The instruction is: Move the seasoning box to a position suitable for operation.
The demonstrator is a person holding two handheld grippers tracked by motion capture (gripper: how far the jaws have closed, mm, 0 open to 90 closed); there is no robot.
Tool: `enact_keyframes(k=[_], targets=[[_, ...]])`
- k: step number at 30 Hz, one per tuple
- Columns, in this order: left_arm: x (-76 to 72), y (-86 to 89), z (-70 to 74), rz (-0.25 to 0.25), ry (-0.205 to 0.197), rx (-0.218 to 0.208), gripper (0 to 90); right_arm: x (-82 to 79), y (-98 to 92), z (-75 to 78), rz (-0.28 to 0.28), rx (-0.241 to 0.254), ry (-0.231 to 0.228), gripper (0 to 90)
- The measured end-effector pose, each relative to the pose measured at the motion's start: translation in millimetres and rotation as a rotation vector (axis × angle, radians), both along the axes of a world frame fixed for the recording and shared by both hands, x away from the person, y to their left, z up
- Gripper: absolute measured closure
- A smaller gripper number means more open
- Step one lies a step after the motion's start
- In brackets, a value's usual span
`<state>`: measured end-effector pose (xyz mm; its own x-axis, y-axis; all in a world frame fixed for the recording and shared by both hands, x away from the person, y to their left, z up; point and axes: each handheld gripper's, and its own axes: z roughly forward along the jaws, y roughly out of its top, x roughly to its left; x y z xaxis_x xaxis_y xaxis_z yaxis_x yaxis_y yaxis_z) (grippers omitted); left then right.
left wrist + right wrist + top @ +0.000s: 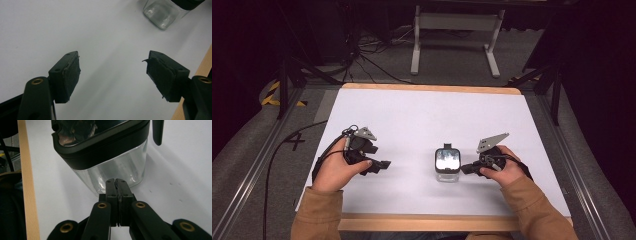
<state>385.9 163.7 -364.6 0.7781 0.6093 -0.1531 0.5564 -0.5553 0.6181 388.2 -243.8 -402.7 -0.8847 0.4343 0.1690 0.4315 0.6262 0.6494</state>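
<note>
A clear square container (447, 165) with a black lid stands on the white table near its front middle. The right gripper view shows its glass wall (120, 168) under the black lid rim (105, 143). My right gripper (465, 169) sits just right of the container, its tips (116, 182) shut and close against the glass with nothing between them. My left gripper (383, 164) rests on the table well left of the container, jaws wide open and empty (113, 66). In the left gripper view, the container's glass corner (161, 12) is at the top right.
The white table top (422, 115) has a wooden edge (427, 222) along the front and back. A metal stand (457, 30) and cables lie on the floor beyond the table. Rails run along both sides.
</note>
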Motion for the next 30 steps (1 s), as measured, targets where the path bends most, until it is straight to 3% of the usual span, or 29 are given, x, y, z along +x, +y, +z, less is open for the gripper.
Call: enact_keyframes(k=[6,11,14,18,21,25,26,27,30], targets=[[3.2,-5.8,-0.3,-0.013,-0.002,0.001,27.1,-1.4,-1.8,-0.8,-0.011,-0.019,-0.002,89.8],[7.2,-14.0,0.3,-0.03,-0.009,0.004,27.6,-3.5,-4.2,-1.2,-0.015,0.005,-0.003,88.5],[11.9,-23.2,3.7,-0.049,-0.035,-0.008,31.3,-7.0,-7.1,0.3,-0.027,0.008,-0.018,88.3],[19.3,-40.6,12.6,-0.062,-0.059,-0.069,37.5,-15.3,-22.4,7.1,-0.08,0.035,-0.051,88.4],[24.5,-48.7,17.5,-0.07,-0.067,-0.078,40.9,-18.0,-30.6,8.9,-0.118,0.05,-0.065,88.2],[33.5,-62.0,23.6,-0.08,-0.135,-0.11,42.2,-24.5,-43.3,9.6,-0.166,0.068,-0.073,88.2],[33.5,-62.0,23.6,-0.08,-0.135,-0.11,42.5,-24.5,-43.3,9.6,-0.166,0.068,-0.073,88.2],[36.0,-74.4,25.2,-0.066,-0.171,-0.162,43.2,-28.2,-50.5,10.5,-0.189,0.072,-0.076,88.1],[37.3,-82.6,25.0,-0.083,-0.176,-0.189,46.4,-30.9,-56.9,11.2,-0.213,0.083,-0.08,88.0]])
